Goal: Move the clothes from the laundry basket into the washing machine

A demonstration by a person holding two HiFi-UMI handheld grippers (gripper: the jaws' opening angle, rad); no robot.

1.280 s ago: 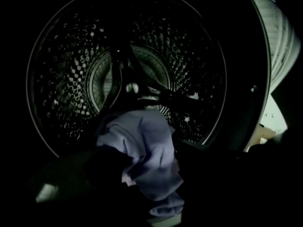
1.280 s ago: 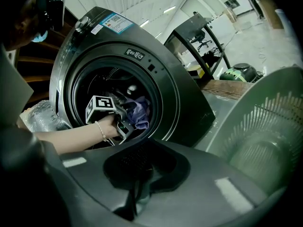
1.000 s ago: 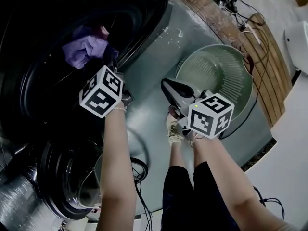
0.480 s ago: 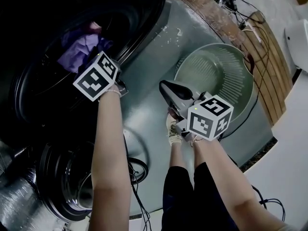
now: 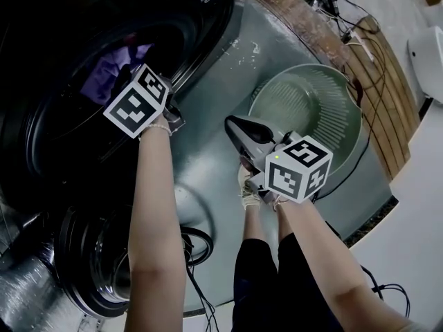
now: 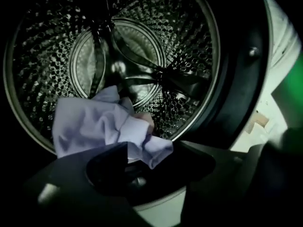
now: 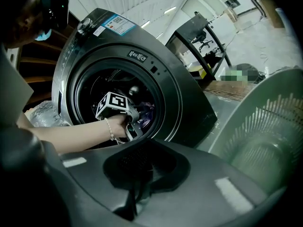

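The left claw (image 6: 137,162) is pinching a crumpled lavender garment (image 6: 90,124) by one corner, and the rest of the cloth bunches up just ahead of the tips and to their left. Beyond the cloth lies the perforated steel drum (image 6: 42,46) of the washing machine (image 7: 90,37). The claw and its load sit at the round opening, with the dark door seal (image 6: 236,79) curving past on the claw's right. In the head view the garment shows as a purple patch inside the opening, past the marker cube. Below that arm, back toward the person, the machine's door (image 5: 83,254) hangs open.

The right claw (image 7: 137,190) is pressed together with nothing between its tips. It is held well to the right of the left one, outside the machine, and points toward the opening. Just to its right and partly beneath it stands the green laundry basket (image 5: 346,109), its slatted wall near the claw's side. Both stand over the grey floor (image 5: 214,137).
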